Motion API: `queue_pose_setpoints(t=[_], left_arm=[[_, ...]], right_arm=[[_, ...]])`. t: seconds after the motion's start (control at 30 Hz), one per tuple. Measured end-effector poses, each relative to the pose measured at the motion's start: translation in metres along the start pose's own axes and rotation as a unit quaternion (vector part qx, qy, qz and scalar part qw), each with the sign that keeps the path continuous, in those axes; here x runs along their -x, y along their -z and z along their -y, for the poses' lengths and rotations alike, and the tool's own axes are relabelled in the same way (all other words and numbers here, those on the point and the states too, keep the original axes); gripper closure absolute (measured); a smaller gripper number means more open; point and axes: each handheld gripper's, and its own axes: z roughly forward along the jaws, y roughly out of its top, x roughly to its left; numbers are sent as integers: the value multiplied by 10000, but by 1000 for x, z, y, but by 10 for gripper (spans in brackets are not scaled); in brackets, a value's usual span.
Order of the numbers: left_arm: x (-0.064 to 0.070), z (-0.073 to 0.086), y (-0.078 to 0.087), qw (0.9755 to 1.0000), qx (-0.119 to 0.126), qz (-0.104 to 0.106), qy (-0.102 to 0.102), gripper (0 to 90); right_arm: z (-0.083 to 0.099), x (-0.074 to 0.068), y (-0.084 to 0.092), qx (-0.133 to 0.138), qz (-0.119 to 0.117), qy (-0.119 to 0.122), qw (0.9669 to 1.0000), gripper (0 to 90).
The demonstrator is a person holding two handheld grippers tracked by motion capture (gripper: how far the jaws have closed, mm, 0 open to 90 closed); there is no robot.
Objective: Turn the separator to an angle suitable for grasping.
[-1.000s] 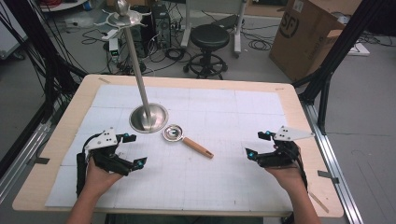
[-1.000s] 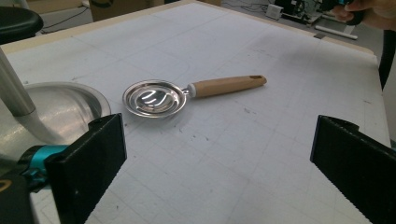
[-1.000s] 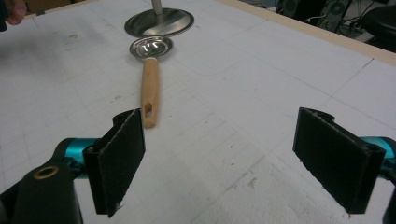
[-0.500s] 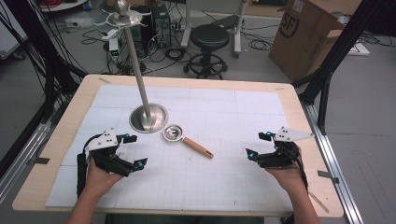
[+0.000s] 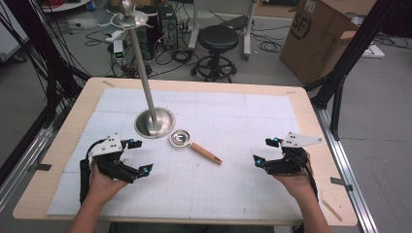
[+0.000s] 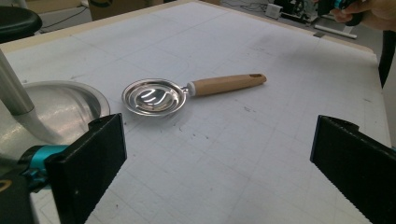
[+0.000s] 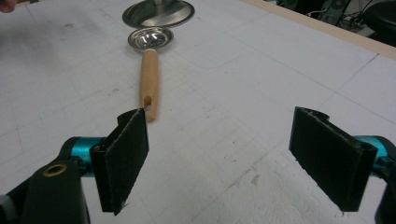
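A small steel strainer spoon with a wooden handle lies flat near the middle of the white gridded mat, its bowl beside the round base of a steel stand. The stand's pole rises to a hooked top. My left gripper is open at the mat's left, jaws wide apart, pointing toward the spoon. My right gripper is open at the mat's right, empty, with the spoon's handle end just beyond its left jaw in the right gripper view.
The white mat covers a wooden table with a pale rim. Beyond the far edge stand a black stool, a cardboard box and floor cables. Black frame posts flank both sides.
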Motion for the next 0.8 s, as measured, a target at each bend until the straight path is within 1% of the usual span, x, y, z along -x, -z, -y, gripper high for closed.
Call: queue_pose_setpoints(t=[0.3, 0.47, 0.6, 0.67, 0.8], left_arm=[[-1, 1, 0, 10000, -5, -1, 37, 42], [-1, 1, 0, 10000, 7, 6, 28, 42], [-3, 3, 1, 10000, -17, -1, 40, 42], [-5, 4, 1, 10000, -37, -8, 70, 42], [-5, 4, 2, 10000, -14, -14, 53, 42]], right_arm=[[-2, -6, -6, -79, -46, 94, 9999, 190], [-3, -8, -9, -128, -55, 87, 9999, 191], [-4, -8, -12, -138, -85, 73, 9998, 221], [-5, -8, -14, -170, -95, 66, 9998, 221], [-9, -8, -16, -158, -103, 80, 9998, 229]])
